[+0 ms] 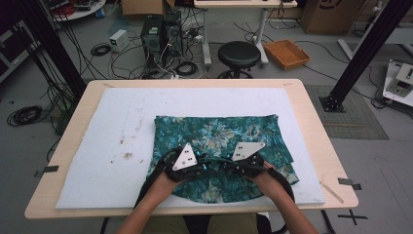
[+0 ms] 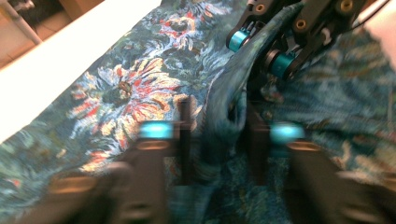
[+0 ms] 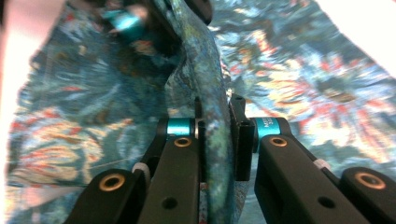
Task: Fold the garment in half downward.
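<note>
Lying folded on the white pad [image 1: 122, 126] near the table's front edge, the floral cloth [image 1: 219, 134] sat roughly midway through its folding, to judge by its layers: a broad upper panel lay flat and squared, while the rounded near hem still bulged out toward the person. A raised ridge of fabric ran between the two grippers. The right gripper [image 3: 218, 135] had its jaws pressed together on that ridge, the cloth pinched upright between the pads in the right gripper view. The left gripper [image 2: 218, 140] straddled the same fold in the left gripper view, its jaws spread partway with the fabric standing between them; blur made it impossible to say whether the pads touched the cloth, though they did not look to clamp it. In the high view both hands worked close together at the cloth's near middle, the left hand [image 1: 163, 183] and right hand [image 1: 270, 180] coming in from below. Remaining work appeared to be drawing the pinched ridge over and flattening the near hem. Beyond the table [image 1: 311, 122] stood a black stool [image 1: 238, 53] amid loose cables.
</note>
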Demonstrator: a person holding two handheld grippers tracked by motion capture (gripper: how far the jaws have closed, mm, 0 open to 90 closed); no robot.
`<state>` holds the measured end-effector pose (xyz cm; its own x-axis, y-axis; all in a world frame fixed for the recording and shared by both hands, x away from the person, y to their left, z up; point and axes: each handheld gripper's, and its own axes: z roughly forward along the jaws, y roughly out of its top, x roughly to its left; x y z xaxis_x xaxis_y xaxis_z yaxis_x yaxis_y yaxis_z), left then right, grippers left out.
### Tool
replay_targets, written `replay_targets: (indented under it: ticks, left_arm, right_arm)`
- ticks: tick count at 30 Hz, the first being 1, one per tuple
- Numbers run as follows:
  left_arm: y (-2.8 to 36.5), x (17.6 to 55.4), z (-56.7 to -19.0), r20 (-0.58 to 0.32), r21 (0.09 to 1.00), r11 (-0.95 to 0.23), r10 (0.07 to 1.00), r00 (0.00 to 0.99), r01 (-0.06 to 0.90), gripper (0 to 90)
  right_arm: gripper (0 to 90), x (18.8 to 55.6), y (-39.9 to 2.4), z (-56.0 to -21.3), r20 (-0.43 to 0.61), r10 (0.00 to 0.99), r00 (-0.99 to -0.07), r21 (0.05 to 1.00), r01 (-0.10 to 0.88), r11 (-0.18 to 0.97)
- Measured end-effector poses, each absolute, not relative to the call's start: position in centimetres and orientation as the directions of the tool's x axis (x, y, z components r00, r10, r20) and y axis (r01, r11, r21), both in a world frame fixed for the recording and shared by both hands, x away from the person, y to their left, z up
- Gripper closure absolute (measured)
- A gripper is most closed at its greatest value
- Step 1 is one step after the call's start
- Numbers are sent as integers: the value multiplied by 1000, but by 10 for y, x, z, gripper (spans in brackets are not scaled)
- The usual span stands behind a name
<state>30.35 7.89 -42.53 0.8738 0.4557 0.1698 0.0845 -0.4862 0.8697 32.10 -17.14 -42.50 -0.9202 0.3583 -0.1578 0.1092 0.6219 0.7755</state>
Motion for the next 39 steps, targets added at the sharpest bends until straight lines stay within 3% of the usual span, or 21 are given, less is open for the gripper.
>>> replay_targets:
  ticks: [2, 5, 10, 12, 16, 17, 20, 21, 26, 29, 32, 36, 39]
  left_arm:
    - [84, 304, -423, 118, 887, -446, 468, 876, 119, 507]
    - [95, 304, -420, 92, 892, -428, 489, 868, 147, 442]
    - [117, 303, -416, 44, 909, -377, 512, 858, 178, 438]
    - [127, 303, -413, 21, 921, -340, 529, 848, 189, 438]
    - [150, 304, -405, -21, 946, -253, 572, 820, 201, 438]
    - [154, 304, -404, -24, 945, -251, 584, 811, 209, 434]
    - [161, 306, -405, -22, 937, -261, 617, 787, 231, 428]
    - [163, 306, -405, -26, 936, -258, 627, 779, 239, 428]
    - [173, 309, -409, -45, 921, -251, 694, 719, 300, 428]
    - [180, 308, -412, -62, 900, -249, 740, 670, 358, 429]
    - [190, 304, -415, -80, 883, -237, 776, 626, 406, 430]
    - [205, 299, -422, -76, 864, -231, 817, 571, 447, 433]
    - [210, 298, -429, -86, 846, -229, 832, 548, 482, 442]
  right_arm:
    - [854, 319, -172, -424, -208, 364, -908, 773, 75, 630]
    - [855, 313, -173, -426, -307, 349, -885, 759, -6, 651]
    - [844, 298, -172, -431, -397, 234, -888, 712, -137, 689]
    - [772, 295, -172, -434, -388, 200, -900, 707, -151, 691]
    - [769, 291, -174, -435, -384, 173, -907, 708, -169, 686]
    - [740, 290, -176, -434, -378, 164, -911, 712, -173, 681]
    - [503, 291, -180, -433, -294, 166, -941, 748, -118, 653]
    - [465, 292, -182, -432, -260, 162, -952, 757, -97, 646]
    - [411, 284, -202, -426, -219, 162, -962, 785, -75, 616]
    - [407, 286, -223, -419, -180, 230, -956, 832, -23, 555]
    - [448, 293, -258, -412, -128, 403, -906, 871, 92, 483]
    - [528, 303, -300, -410, -127, 678, -724, 855, 267, 445]
    - [594, 307, -321, -415, -129, 798, -588, 826, 381, 415]
